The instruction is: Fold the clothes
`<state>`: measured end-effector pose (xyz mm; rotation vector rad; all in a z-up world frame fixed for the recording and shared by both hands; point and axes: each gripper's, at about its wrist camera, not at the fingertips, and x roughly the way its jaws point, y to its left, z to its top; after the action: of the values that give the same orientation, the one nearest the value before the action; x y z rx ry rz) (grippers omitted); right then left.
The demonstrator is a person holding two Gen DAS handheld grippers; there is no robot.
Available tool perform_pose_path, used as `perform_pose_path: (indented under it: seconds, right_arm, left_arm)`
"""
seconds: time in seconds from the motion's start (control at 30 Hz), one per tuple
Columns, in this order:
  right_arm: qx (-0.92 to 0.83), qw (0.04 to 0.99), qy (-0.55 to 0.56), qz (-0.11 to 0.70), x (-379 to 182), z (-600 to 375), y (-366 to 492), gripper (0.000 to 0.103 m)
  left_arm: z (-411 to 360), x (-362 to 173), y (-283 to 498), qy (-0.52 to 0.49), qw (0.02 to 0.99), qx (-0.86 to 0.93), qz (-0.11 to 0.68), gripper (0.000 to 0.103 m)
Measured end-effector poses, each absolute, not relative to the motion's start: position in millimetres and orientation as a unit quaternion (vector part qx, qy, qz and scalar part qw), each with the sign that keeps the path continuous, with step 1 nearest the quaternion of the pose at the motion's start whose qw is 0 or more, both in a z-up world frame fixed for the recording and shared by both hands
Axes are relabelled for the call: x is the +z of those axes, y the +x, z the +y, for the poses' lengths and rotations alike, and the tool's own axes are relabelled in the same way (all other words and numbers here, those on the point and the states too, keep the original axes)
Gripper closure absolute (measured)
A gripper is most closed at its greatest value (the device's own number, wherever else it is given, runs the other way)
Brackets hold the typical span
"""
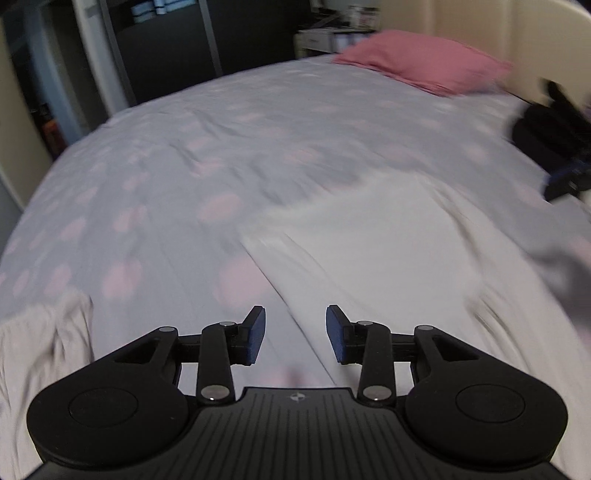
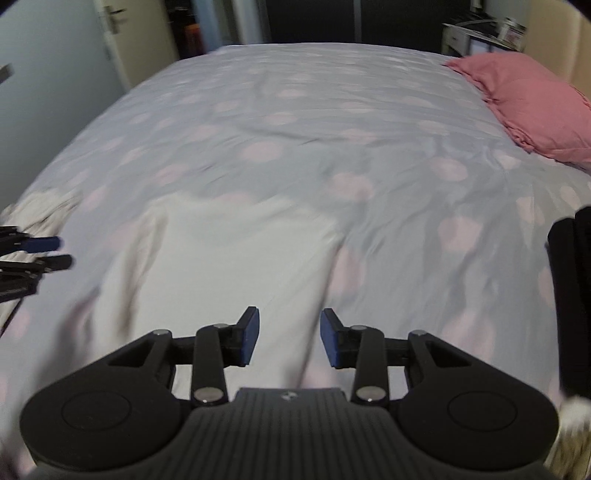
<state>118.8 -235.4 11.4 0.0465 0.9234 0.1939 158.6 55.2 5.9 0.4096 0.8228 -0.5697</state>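
Altogether two grippers show, and each stands with its blue-padded jaws parted and nothing between them. The left gripper (image 1: 294,334) hovers low over the near side of the bed, at the left border of a white garment (image 1: 388,251), whose long straight edge passes just beneath the gap between the jaws. The right gripper (image 2: 289,338) hangs over the near right part of the same white garment (image 2: 229,254). In the right wrist view the left gripper's fingertips (image 2: 48,243) poke in from the left edge, also apart, just beside the garment's left side.

One white garment lies spread flat on the near half of the duvet (image 1: 221,147), its far edge roughly straight, with soft creases running along it; motion blur hides finer detail, so the kind of garment cannot be told. A second piece of cloth, beige and crumpled (image 1: 40,354), sits at the near left corner of the bed, apart from the white one; the right wrist view shows it too (image 2: 44,210).

One pink pillow (image 2: 535,107) rests at the far right of the grey, pink-spotted duvet (image 2: 295,110), well apart from the garment. One dark object (image 2: 572,295) stands at the right edge of the right wrist view, too blurred to name. Beyond the bed are a pale door (image 2: 48,92), a dark wardrobe (image 1: 166,33) and a white bedside unit (image 1: 325,37).
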Motion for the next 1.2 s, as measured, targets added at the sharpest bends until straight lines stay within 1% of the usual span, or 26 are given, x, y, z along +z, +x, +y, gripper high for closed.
perform_pose_path:
  seconds: [0.17,0.27,0.37,0.5,0.63,0.77,0.93,1.0,1.03,1.07,1.13,1.2]
  right_arm:
    - [0.156,0.882,0.028,0.444,11.0,-207.6,19.9,0.063]
    - [0.202,0.869,0.034,0.451,-0.3,-186.9,-32.3,0.064]
    - [0.246,0.85,0.049,0.464,-19.2,-163.8,-76.2,0.064]
    - [0.285,0.823,0.062,0.487,-51.3,-133.8,-113.4,0.064]
    - [0.304,0.811,0.069,0.496,-74.8,-111.5,-133.6,0.064]
    - [0.309,0.813,0.047,0.492,-87.4,-94.4,-142.0,0.064]
    - [0.314,0.811,0.032,0.492,-100.3,-83.3,-136.3,0.063]
    - [0.323,0.802,0.037,0.501,-105.3,-80.2,-135.1,0.062]
    - [0.326,0.798,0.038,0.507,-107.7,-79.0,-136.1,0.062]
    - [0.322,0.794,0.038,0.514,-110.1,-79.2,-137.9,0.062]
    - [0.311,0.787,0.036,0.531,-114.9,-80.4,-141.8,0.065]
    - [0.307,0.776,0.049,0.549,-119.2,-84.1,-146.4,0.065]
  left_arm:
    - [69.7,13.4,56.8,0.199,0.836,-0.32,0.398,0.068]
    - [76.0,9.6,4.9,0.199,0.819,-0.343,0.415,0.068]
    - [82.9,-2.3,-35.3,0.206,0.794,-0.367,0.438,0.068]
    - [87.8,-13.7,-66.4,0.213,0.768,-0.381,0.469,0.068]
    - [91.4,-22.8,-91.0,0.216,0.75,-0.389,0.489,0.068]
    - [88.6,-38.8,-114.2,0.241,0.732,-0.393,0.502,0.068]
    - [84.1,-58.7,-133.8,0.266,0.713,-0.397,0.513,0.068]
    - [80.7,-62.4,-139.7,0.278,0.709,-0.402,0.508,0.062]
    - [80.1,-63.0,-141.5,0.28,0.708,-0.404,0.506,0.062]
    - [79.9,-63.2,-142.1,0.28,0.706,-0.408,0.506,0.062]
    - [82.3,-62.3,-142.0,0.27,0.701,-0.417,0.512,0.064]
    - [85.8,-60.8,-141.7,0.255,0.695,-0.427,0.519,0.065]
